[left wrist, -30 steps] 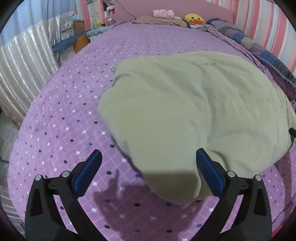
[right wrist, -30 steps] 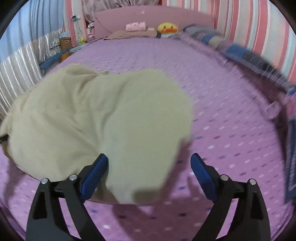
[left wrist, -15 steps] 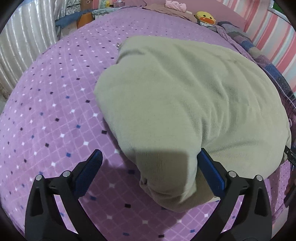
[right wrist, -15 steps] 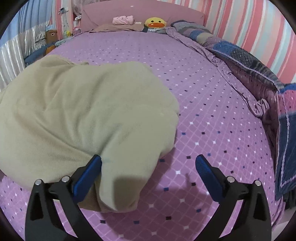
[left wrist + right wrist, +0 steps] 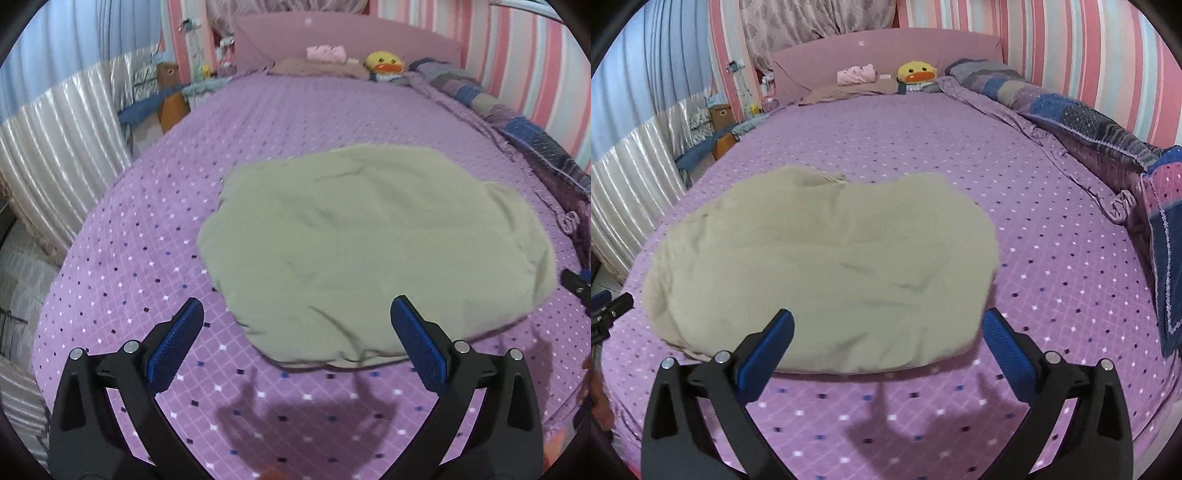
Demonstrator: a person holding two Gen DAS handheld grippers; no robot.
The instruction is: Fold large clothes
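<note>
purple, diamond-dotted bed (image 5: 140,258) spreads beyond both sets of jaws. the beige garment (image 5: 369,251) lies folded in a rounded heap on it, just ahead of the jaws and clear of them. the left gripper (image 5: 297,343) and right gripper (image 5: 888,347) each hold their jaws wide apart, gripping nothing.

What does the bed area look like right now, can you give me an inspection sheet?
Surface: purple dotted bedspread, mostly bare.
Job's things: beige garment lying folded in a soft heap, nothing holding it.
Clutter: duck toy, pink bundle, patchwork quilt along the wall side.
Grippers: left gripper open, empty; right gripper open, empty.
Cables: nothing seen.
Surroundings: pink headboard, striped wall, curtain.
</note>
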